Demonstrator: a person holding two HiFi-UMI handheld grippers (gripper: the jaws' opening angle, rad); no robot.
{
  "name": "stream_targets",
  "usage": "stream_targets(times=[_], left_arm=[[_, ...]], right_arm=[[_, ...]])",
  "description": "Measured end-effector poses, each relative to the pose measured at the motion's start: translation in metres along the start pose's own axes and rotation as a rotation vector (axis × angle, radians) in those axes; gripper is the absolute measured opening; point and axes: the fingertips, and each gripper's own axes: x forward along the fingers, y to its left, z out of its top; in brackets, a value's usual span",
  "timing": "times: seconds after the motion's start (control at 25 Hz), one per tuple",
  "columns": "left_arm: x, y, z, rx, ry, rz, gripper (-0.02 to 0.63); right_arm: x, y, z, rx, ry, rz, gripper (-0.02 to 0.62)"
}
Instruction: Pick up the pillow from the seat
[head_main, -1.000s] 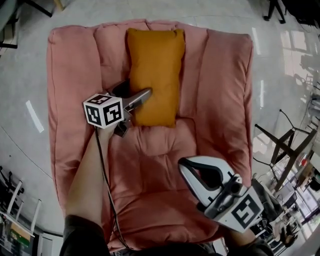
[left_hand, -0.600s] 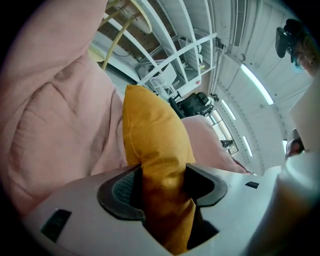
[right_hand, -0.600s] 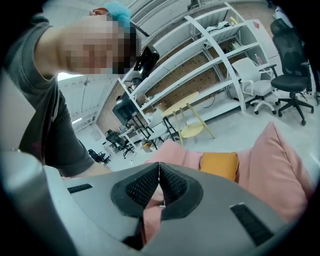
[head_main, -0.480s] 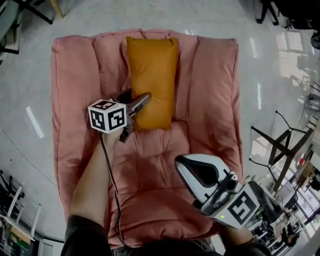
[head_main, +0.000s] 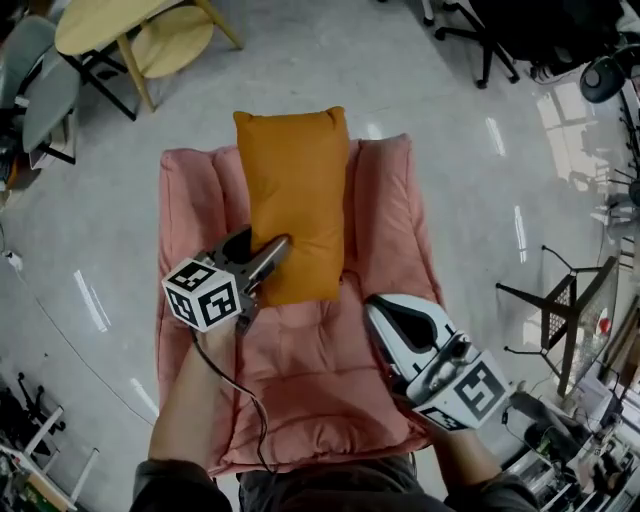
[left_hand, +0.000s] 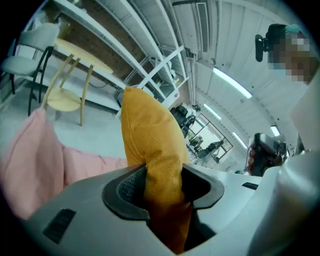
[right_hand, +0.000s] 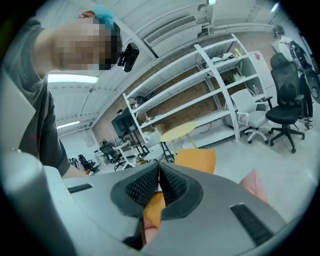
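The orange pillow stands raised, its top past the back edge of the pink seat cushion. My left gripper grips its lower left edge, and its jaws are closing with the fabric pinched between the pads. In the left gripper view the pillow rises straight up out of the left gripper. My right gripper hovers over the seat's right side, shut with nothing in it. Past the right gripper in its own view, the pillow shows ahead.
A round yellow table and a grey chair stand at the far left. Black office chairs are at the far right, and a black wire-frame stool is to the right. White shelving lines the wall. Shiny grey floor surrounds the seat.
The left gripper's jaws have closed on the pillow's edge and lifted it, so its top now clears the seat's back. The head view has pulled back, showing more floor.
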Motion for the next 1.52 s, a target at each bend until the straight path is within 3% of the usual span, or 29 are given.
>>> stream_targets(times=[0.36,0.76,0.92,1.08,1.52], left_arm=[[-0.112,-0.175,0.107,0.191,-0.179,-0.026,0.21],[-0.17,-0.31,0.136,0.374,-0.26,-0.021,0.209],[-0.181,-0.341,0.138,0.398,-0.286,-0.024,0.209],[-0.188,-0.365,0.126,0.433,-0.305,-0.012,0.209],[-0.215,-0.385,0.117,0.436,-0.335,-0.008,0.209]], right_arm=[[-0.084,0.061,0.113,-0.142,-0.145,0.02,0.015],[-0.162,0.112,0.191,-0.255,-0.298,0.063,0.015],[-0.177,0.132,0.211,-0.291,-0.335,0.09,0.015],[-0.201,0.145,0.207,-0.303,-0.374,0.109,0.015],[-0.218,0.17,0.207,-0.325,-0.384,0.123,0.015]])
